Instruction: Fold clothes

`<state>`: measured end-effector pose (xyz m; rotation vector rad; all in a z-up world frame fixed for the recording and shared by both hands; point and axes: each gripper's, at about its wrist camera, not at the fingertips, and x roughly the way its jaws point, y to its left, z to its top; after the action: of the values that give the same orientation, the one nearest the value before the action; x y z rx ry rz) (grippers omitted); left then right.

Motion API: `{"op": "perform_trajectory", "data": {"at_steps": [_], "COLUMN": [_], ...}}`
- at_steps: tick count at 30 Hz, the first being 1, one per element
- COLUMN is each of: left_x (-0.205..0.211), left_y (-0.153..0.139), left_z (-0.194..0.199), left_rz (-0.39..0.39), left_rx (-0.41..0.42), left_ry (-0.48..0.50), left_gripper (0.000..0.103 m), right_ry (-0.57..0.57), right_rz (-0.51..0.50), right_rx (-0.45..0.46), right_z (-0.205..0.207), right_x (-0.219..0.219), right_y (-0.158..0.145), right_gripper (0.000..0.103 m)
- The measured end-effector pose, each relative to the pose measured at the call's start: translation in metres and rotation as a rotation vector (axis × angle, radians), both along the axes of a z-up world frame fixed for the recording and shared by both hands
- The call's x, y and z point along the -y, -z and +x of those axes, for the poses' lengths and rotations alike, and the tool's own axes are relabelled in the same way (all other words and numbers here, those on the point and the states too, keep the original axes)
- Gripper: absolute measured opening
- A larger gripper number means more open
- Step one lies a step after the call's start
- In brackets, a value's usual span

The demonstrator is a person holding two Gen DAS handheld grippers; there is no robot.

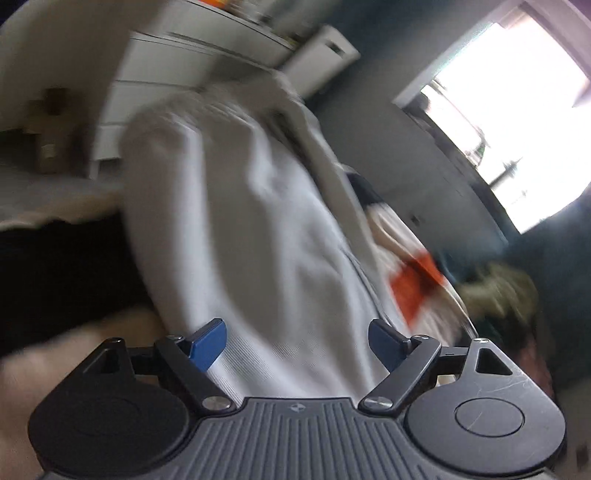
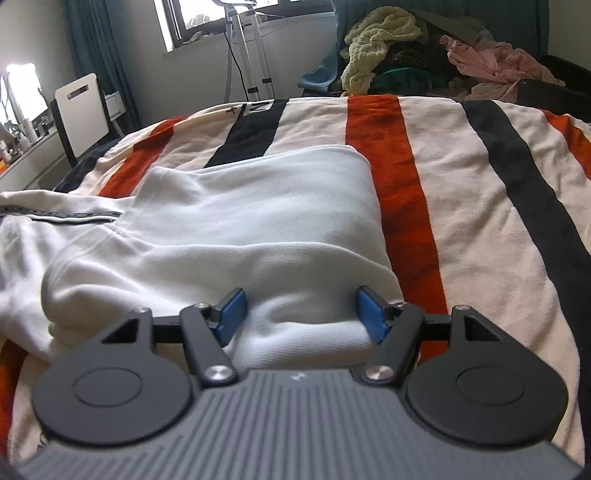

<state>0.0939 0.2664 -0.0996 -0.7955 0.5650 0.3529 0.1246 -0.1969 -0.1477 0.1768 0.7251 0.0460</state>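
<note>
A white knit garment lies partly folded on a striped bed cover, with a dark zip line at its left. My right gripper stands open at the garment's near folded edge, its blue pads spread on either side of the cloth. The left wrist view is blurred and tilted: the same white garment fills the middle, and my left gripper is open with the fabric lying between its blue pads, not pinched.
A pile of clothes sits beyond the bed's far edge, with a yellow knit on top and pink cloth at the right. A white chair and a window are at the back left. White drawers show in the left wrist view.
</note>
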Motion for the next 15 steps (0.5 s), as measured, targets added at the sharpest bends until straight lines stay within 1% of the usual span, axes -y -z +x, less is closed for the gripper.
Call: {"op": "perform_trajectory", "data": {"at_steps": [2, 4, 5, 6, 7, 8, 9, 11, 12, 14, 15], "left_x": [-0.019, -0.034, -0.039, -0.044, -0.048, -0.053, -0.058, -0.068, -0.073, -0.083, -0.088], "left_y": [-0.001, -0.006, -0.009, -0.013, -0.015, -0.015, -0.013, -0.002, 0.003, 0.014, 0.019], "left_z": [-0.003, -0.013, -0.020, -0.027, -0.031, -0.032, -0.030, -0.019, -0.014, -0.004, 0.001], "left_rz": [-0.017, -0.048, -0.049, -0.033, -0.018, -0.005, -0.009, -0.055, -0.078, -0.124, -0.147], "left_rx": [0.001, 0.014, 0.024, 0.036, 0.032, 0.010, 0.003, 0.021, 0.030, 0.047, 0.056], "left_ry": [-0.064, -0.128, -0.153, -0.172, -0.188, -0.201, -0.207, -0.204, -0.202, -0.199, -0.197], "left_gripper": [0.085, 0.086, 0.087, 0.093, 0.096, 0.096, 0.096, 0.093, 0.089, 0.089, 0.090], "right_ry": [0.002, 0.006, 0.009, 0.013, 0.017, 0.021, 0.024, 0.030, 0.033, 0.035, 0.036], "right_rz": [0.003, 0.007, 0.005, 0.004, 0.002, 0.001, 0.003, 0.009, 0.011, 0.008, 0.006], "right_rx": [-0.002, -0.004, -0.005, -0.005, -0.005, -0.004, -0.004, -0.004, -0.004, -0.003, -0.003], "right_z": [-0.003, -0.004, -0.004, -0.004, -0.004, -0.004, -0.003, -0.001, 0.000, 0.002, 0.003], "right_x": [0.002, 0.003, 0.002, 0.001, 0.000, -0.001, -0.002, -0.004, -0.005, -0.007, -0.008], "right_y": [-0.001, -0.001, -0.002, -0.002, -0.003, -0.003, -0.004, -0.004, -0.004, -0.003, -0.003], "right_gripper": [0.068, 0.068, 0.068, 0.068, 0.068, 0.068, 0.068, 0.068, 0.069, 0.069, 0.069]}}
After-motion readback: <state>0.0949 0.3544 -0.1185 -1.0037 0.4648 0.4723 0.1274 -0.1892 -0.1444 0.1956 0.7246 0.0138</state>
